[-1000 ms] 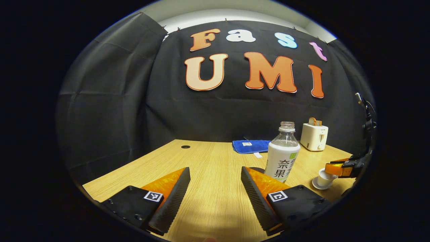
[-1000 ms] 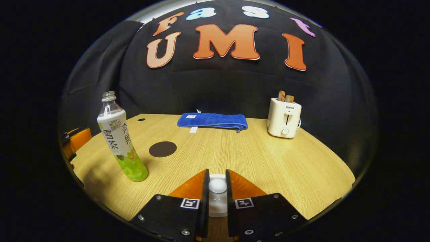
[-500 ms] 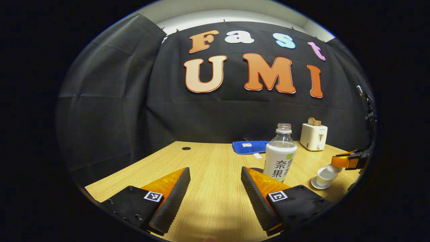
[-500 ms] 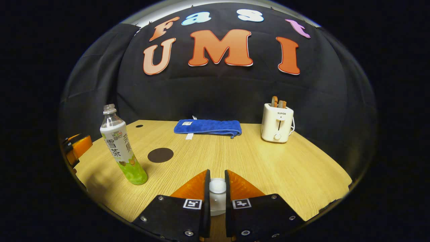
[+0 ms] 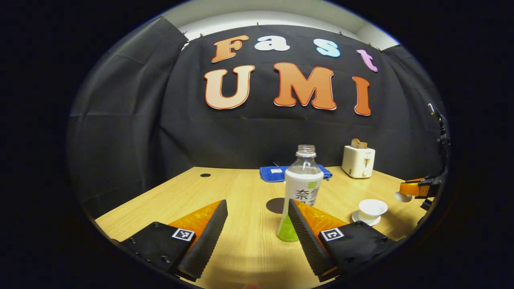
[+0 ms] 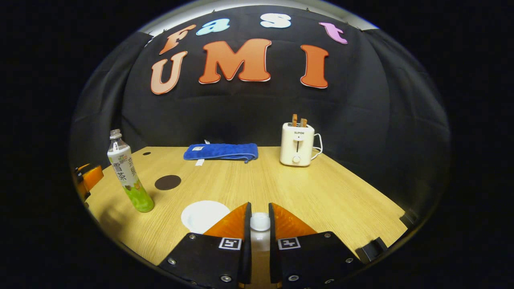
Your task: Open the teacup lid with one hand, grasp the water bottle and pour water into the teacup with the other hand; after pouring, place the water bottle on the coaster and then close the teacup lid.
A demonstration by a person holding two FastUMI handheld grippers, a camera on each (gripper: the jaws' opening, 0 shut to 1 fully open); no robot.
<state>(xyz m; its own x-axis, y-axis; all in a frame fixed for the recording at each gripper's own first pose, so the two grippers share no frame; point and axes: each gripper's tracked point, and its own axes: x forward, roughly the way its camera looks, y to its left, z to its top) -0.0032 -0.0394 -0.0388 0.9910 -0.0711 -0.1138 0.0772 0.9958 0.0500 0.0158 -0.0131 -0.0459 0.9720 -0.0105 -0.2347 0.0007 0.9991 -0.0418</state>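
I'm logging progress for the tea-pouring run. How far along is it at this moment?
Done: the teacup lid is off, pinched in the right gripper, and the teacup stands open on its saucer. In hand: the left gripper is open with the water bottle just ahead, not gripped. Left: grasp the bottle, pour, set it on the coaster, then close the lid.

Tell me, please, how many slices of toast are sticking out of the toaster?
2: in the right gripper view, both toast slices stand side by side in the slots on top of the white toaster, at the back of the table, right of the blue cloth.
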